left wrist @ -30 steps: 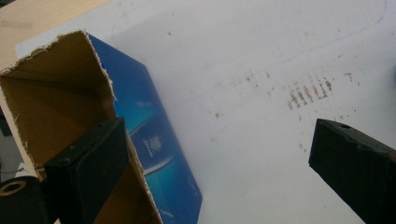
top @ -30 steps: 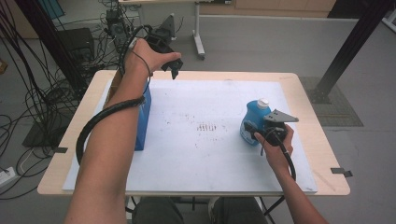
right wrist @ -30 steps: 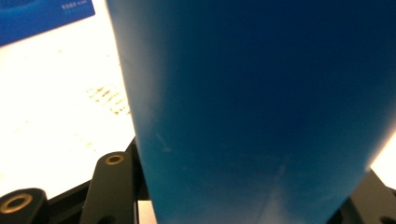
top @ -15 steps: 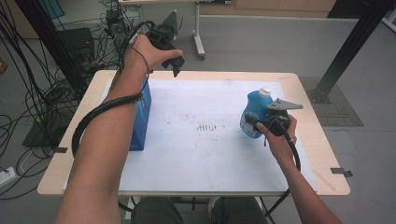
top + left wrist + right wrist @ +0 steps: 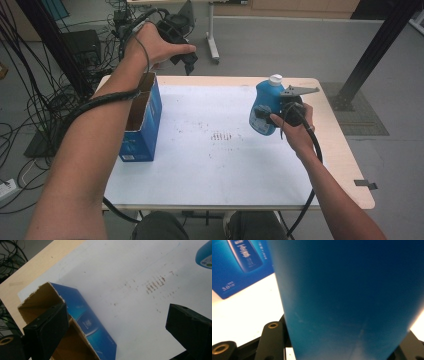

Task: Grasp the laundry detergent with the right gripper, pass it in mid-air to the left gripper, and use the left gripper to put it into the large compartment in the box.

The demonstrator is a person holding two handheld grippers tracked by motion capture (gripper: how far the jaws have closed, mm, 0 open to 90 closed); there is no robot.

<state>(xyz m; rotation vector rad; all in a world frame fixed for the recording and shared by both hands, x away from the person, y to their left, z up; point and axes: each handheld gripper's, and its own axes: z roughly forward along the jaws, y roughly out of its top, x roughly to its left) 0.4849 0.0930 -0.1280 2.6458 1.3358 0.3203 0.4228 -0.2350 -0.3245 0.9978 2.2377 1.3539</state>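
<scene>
Both hands have risen since the earlier frames: left gripper (image 5: 187, 57) has gone up and back past the table's far edge, and right gripper (image 5: 267, 116) has lifted the blue bottle (image 5: 264, 107) off the white mat (image 5: 220, 165), tilting it a bit. Going left to right: open blue carton (image 5: 142, 120) stands on the mat's left side, top flaps torn open, brown inside visible, nothing seen in it. Left gripper hovers above and behind it, jaws wide apart, holding nothing; left gripper view looks down past them at the carton (image 5: 82, 322) mouth. Mat centre bare except small brown marks (image 5: 220, 136). Right side: bottle held in the air over the mat's right part, well apart from the carton, jaws clamped on its lower body; right gripper view shows the blue wall (image 5: 347, 300) pressed close between them. Bottle is glossy blue plastic, white cap on, label partly seen. Progress, my read: pickup done; carrying across and lowering into the carton not yet done.
</scene>
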